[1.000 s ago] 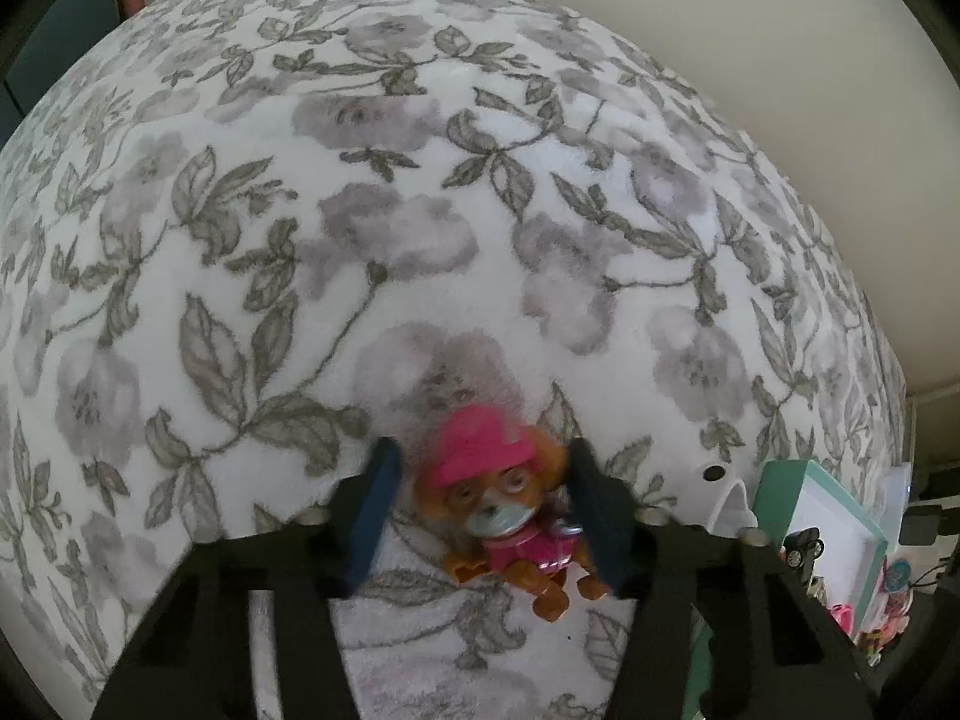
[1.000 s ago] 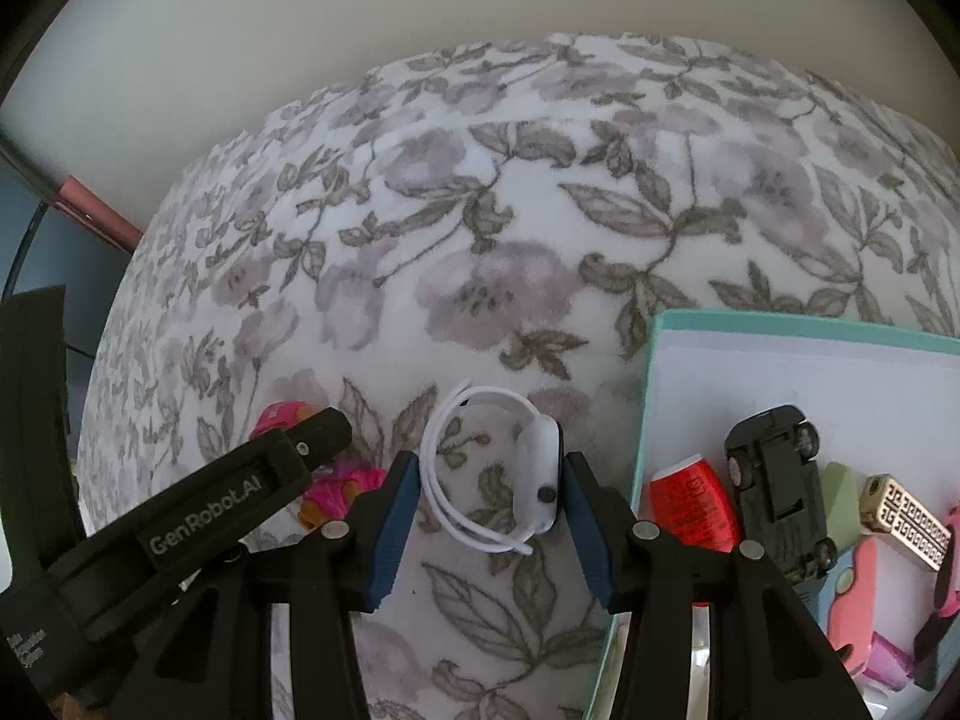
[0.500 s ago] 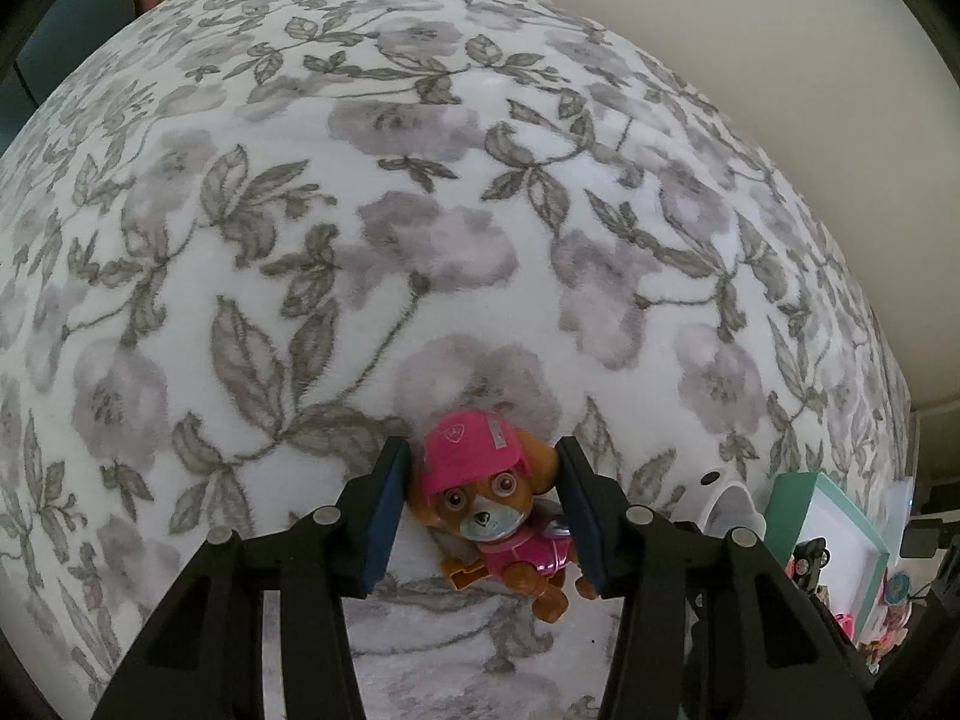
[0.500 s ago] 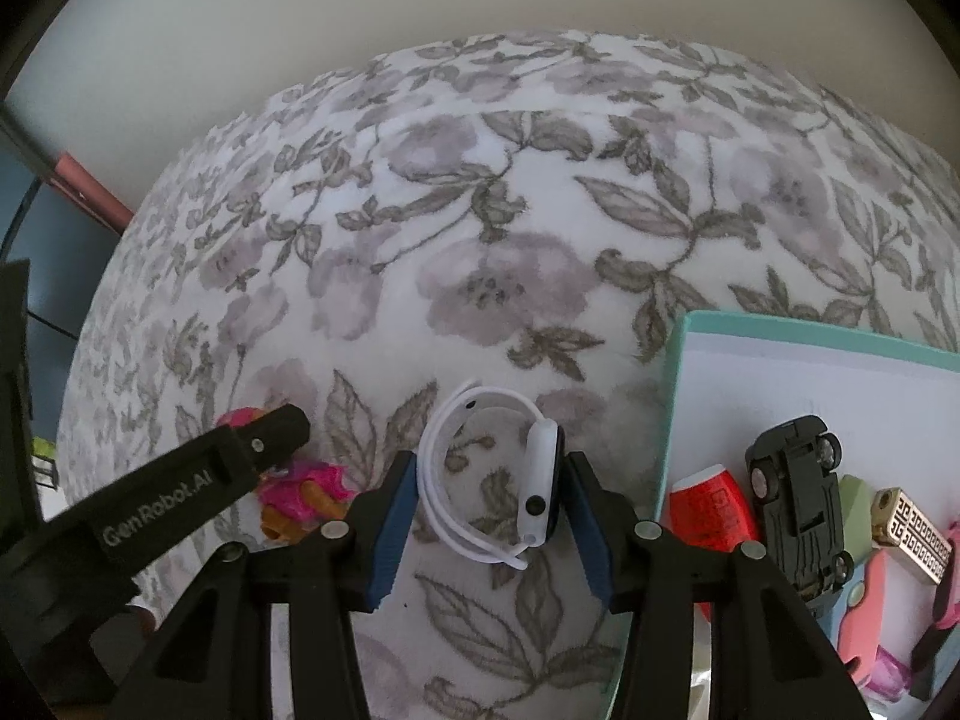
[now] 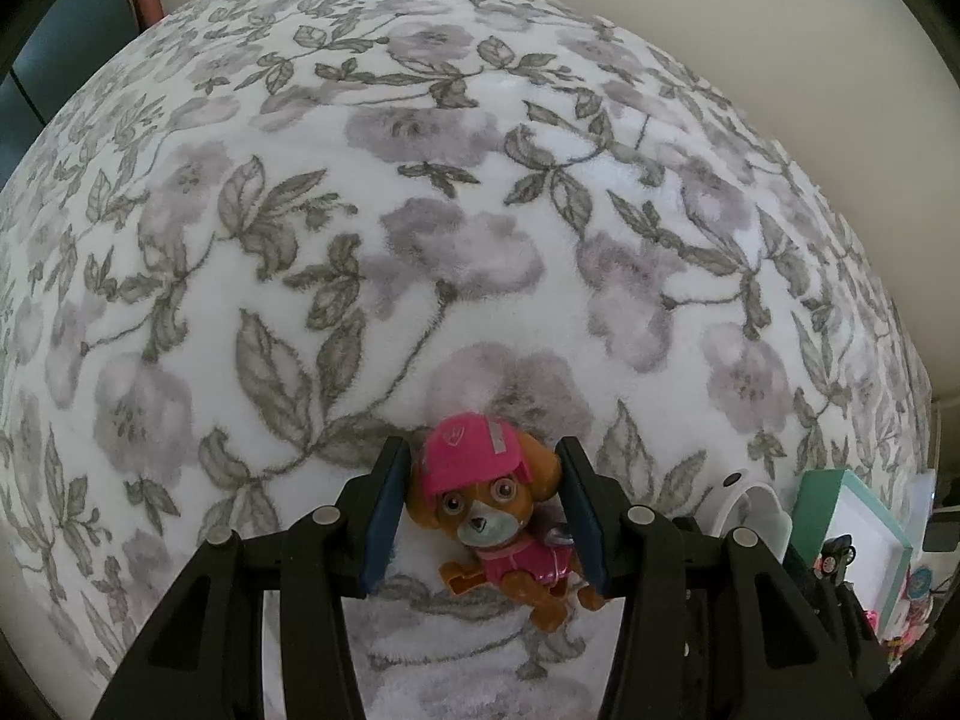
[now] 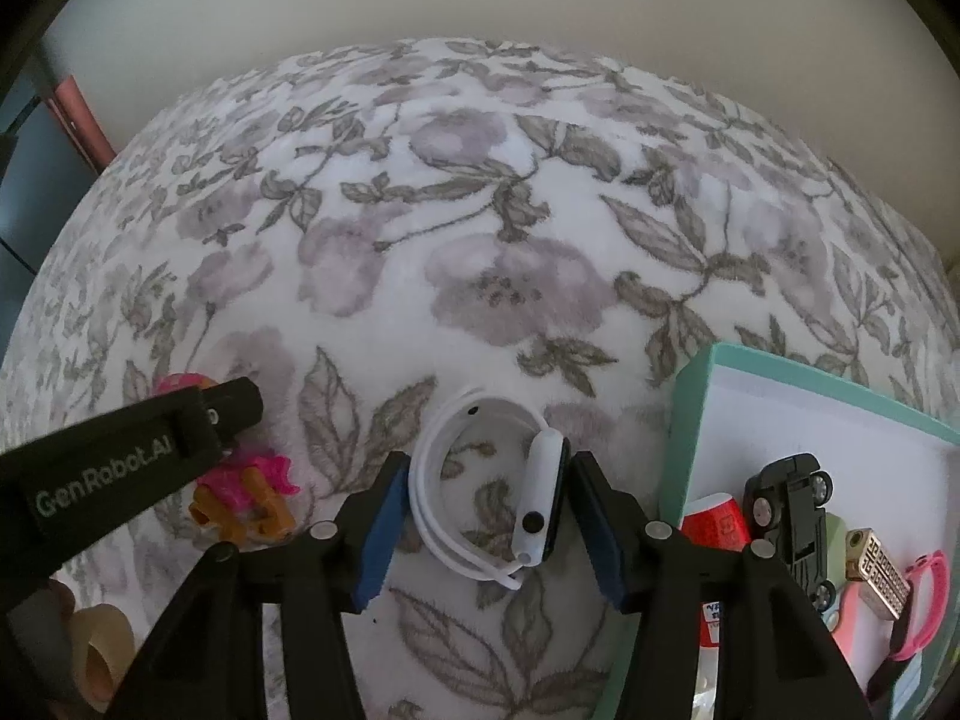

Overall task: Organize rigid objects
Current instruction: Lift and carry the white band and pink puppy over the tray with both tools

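Left tool [image 5: 480,525] straddles the puppy figure [image 5: 498,516], pads close but I can't tell if they press. Right tool [image 6: 489,525] is opening, jaws apart around the white watch [image 6: 516,492], not touching. I judge its loose strap could snag a pad; the teal box [image 6: 690,420] sits just right.

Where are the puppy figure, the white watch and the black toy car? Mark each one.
puppy figure [image 5: 474,468], left wrist view, on its pink cap.
white watch [image 6: 540,489], right wrist view, on the side of its white case.
black toy car [image 6: 795,516], right wrist view, on its underside, inside the teal box.
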